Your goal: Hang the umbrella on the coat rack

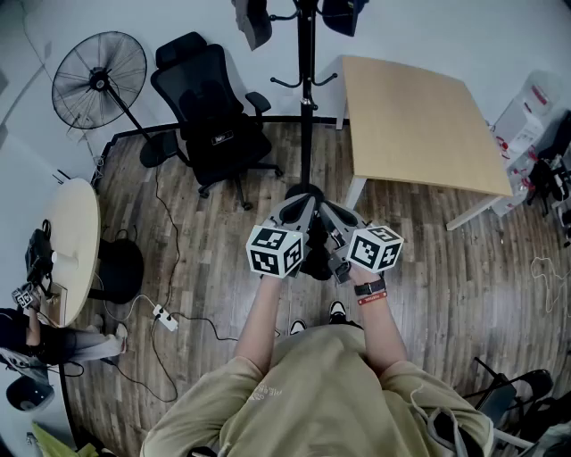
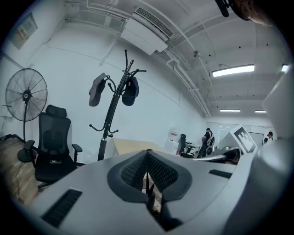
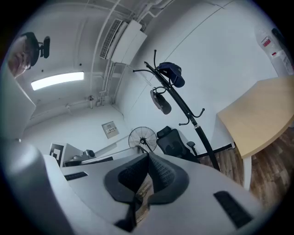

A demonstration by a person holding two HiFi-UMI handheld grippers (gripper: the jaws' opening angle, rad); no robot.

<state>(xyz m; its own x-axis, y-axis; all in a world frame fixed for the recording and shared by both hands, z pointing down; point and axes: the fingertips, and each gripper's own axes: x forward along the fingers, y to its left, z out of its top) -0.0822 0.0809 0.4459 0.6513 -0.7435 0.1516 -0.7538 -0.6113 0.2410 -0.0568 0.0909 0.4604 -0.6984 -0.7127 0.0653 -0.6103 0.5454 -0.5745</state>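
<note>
No umbrella shows in any view. The black coat rack [image 1: 306, 98] stands straight ahead of me on the wood floor, with a dark cap [image 1: 254, 20] and another dark item [image 1: 342, 13] on its top hooks. It also appears in the left gripper view as the coat rack [image 2: 110, 114] and in the right gripper view as the coat rack [image 3: 183, 105]. My left gripper [image 1: 299, 207] [image 2: 148, 153] and right gripper [image 1: 336, 212] [image 3: 148, 157] are held side by side near the rack's base. Both are shut with nothing between their jaws.
A black office chair [image 1: 214, 116] and a standing fan [image 1: 98, 73] are left of the rack. A light wooden table [image 1: 419, 120] is to its right. A round table [image 1: 76, 241], a power strip [image 1: 163, 315] with cables and a seated person [image 1: 36, 344] are at the left.
</note>
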